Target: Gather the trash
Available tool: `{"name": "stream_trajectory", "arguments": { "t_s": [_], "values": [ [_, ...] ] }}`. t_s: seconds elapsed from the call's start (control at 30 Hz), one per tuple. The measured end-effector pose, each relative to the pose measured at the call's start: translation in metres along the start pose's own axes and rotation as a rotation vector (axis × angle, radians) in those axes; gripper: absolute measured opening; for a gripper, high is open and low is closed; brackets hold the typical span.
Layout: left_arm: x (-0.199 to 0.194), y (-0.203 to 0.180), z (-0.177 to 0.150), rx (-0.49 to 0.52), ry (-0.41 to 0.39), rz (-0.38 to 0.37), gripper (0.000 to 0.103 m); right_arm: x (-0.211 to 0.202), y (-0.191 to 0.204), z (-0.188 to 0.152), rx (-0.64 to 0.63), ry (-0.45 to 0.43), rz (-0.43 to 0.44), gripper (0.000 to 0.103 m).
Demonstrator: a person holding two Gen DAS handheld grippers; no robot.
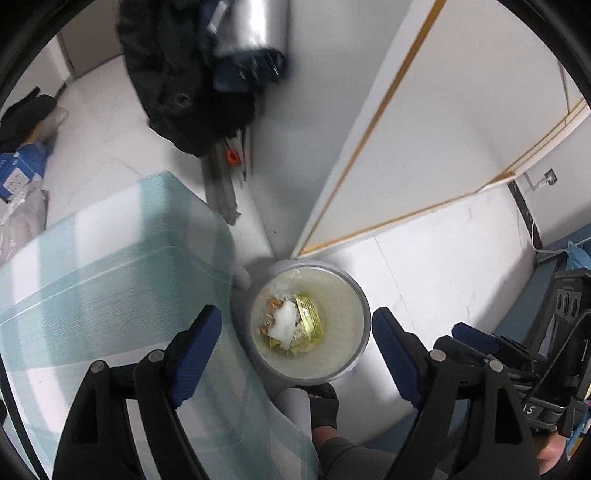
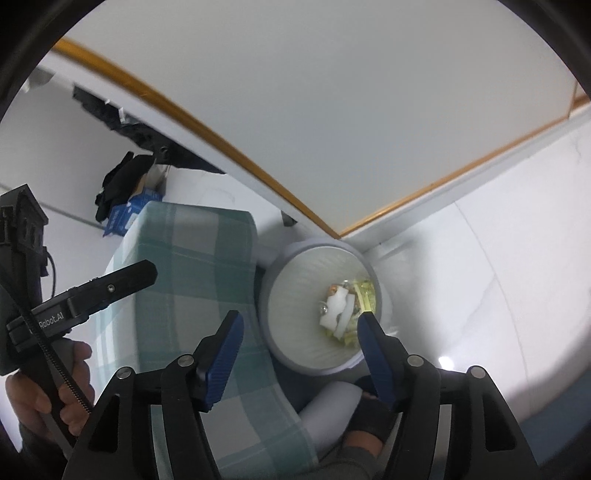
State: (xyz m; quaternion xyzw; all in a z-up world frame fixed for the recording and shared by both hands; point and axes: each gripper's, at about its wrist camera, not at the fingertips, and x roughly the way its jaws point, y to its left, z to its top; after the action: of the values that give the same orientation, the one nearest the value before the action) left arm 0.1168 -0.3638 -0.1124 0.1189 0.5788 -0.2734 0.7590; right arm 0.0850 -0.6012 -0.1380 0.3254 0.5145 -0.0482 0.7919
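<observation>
White floor by the wall corner carried a round grey bin holding crumpled trash, directly below both empty, spread-open grippers, left gripper and right gripper.

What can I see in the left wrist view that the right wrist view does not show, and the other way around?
Only the left wrist view shows the silver cylinder with dark fabric at the top, the small orange part below it, and the right gripper at its right edge.

Only the right wrist view shows the left gripper's black finger and the hand that holds that tool.

Both show the grey bin with trash inside, the checked cloth, and open blue-padded jaws holding nothing.
</observation>
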Motion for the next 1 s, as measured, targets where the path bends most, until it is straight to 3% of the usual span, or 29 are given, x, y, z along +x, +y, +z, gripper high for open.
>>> {"name": "stream_trajectory", "arguments": {
  "t_s": [0.23,0.67,1.0],
  "values": [
    [-0.027,0.007,-0.011,-0.012,-0.044,0.030,0.081,-0.027,0.033,-0.003,-0.056,-0.028,-0.070,0.077],
    [-0.049,0.008,-0.019,-0.018,-0.091,0.029,0.081,-0.041,0.059,-0.018,-0.082,-0.021,-0.123,0.078],
    [-0.053,0.005,-0.022,-0.026,-0.098,0.031,0.081,-0.042,0.058,-0.022,-0.068,-0.015,-0.134,0.079]
  ]
}}
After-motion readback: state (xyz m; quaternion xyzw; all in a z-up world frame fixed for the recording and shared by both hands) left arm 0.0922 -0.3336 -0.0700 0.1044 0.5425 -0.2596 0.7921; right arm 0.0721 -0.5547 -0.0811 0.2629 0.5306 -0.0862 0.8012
